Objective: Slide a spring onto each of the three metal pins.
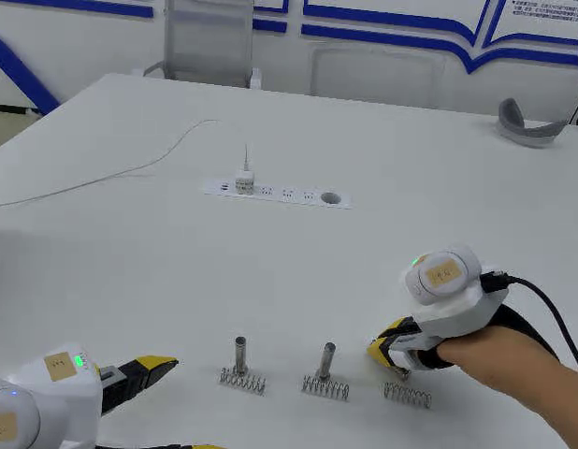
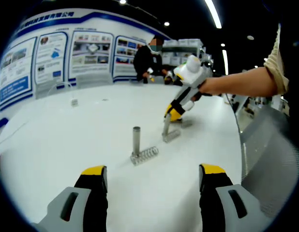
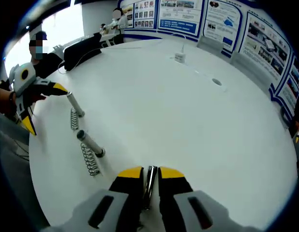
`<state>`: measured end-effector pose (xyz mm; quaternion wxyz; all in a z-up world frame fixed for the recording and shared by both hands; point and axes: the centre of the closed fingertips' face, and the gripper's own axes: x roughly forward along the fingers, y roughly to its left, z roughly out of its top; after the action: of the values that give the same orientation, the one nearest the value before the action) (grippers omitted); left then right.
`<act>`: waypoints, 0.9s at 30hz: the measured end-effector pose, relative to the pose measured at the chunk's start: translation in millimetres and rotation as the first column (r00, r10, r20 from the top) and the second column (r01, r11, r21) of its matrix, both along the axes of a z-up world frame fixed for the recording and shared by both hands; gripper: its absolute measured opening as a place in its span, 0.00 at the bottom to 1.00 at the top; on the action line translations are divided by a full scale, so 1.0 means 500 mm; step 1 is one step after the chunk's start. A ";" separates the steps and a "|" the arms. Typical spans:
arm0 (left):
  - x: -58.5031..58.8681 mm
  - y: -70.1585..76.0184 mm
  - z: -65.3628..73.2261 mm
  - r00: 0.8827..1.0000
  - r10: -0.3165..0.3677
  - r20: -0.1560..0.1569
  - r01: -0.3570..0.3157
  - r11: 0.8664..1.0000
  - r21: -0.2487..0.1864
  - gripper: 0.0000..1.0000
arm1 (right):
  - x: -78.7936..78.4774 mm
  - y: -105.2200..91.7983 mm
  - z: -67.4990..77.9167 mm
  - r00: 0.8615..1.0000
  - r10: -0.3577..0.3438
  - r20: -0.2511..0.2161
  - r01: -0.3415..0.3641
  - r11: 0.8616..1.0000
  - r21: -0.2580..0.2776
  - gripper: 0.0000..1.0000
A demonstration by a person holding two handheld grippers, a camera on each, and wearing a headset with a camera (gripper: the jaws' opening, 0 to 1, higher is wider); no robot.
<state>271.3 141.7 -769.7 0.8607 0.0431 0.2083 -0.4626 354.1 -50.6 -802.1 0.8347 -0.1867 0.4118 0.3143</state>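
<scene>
Right gripper view: clamping the right tongs point(image 3: 149, 170) shut onto a slim, smooth steel rod, the third pin point(image 3: 150, 189), probably steadying it upright so a coil can be dropped over its top. Spreading the left tongs point(image 2: 152, 170) wide, gripping nothing, hovering low over the matte white worktop point(image 1: 177, 271) and aiming at the left pin point(image 1: 240, 354) and middle pin point(image 1: 327, 359), both standing as plain grey cylinders. Finding the left spring point(image 1: 242, 381), middle spring point(image 1: 325, 387) and right spring point(image 1: 407, 396) lying on their sides, one at each pin's foot, none threaded on; judging them thin, open-wound wire, likely rolling easily.
</scene>
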 end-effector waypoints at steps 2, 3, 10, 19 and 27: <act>0.000 0.000 0.000 1.000 0.001 -0.001 -0.001 1.000 0.000 0.79 | 0.000 0.001 -0.002 1.000 -0.003 -0.007 0.003 1.000 0.001 0.13; 0.000 0.000 -0.001 1.000 0.001 -0.001 -0.001 1.000 0.000 0.79 | 0.000 0.001 -0.002 1.000 -0.005 -0.009 0.005 1.000 0.002 0.13; 0.001 0.003 -0.003 1.000 0.005 -0.003 -0.005 1.000 -0.001 0.78 | 0.002 -0.001 -0.008 0.999 -0.014 -0.032 0.014 1.000 0.005 0.11; 0.000 0.001 -0.006 1.000 0.004 -0.007 -0.004 1.000 0.000 0.78 | 0.001 -0.001 -0.009 0.998 -0.029 -0.060 0.031 0.999 0.025 0.10; 0.000 -0.001 -0.005 1.000 0.003 -0.006 -0.003 1.000 -0.001 0.77 | 0.001 -0.001 -0.010 0.995 -0.066 -0.071 0.068 0.997 0.026 0.09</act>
<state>271.4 141.2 -772.2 0.8608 0.0411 0.2105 -0.4615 354.7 -51.2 -806.9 0.8324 -0.1500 0.4423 0.2983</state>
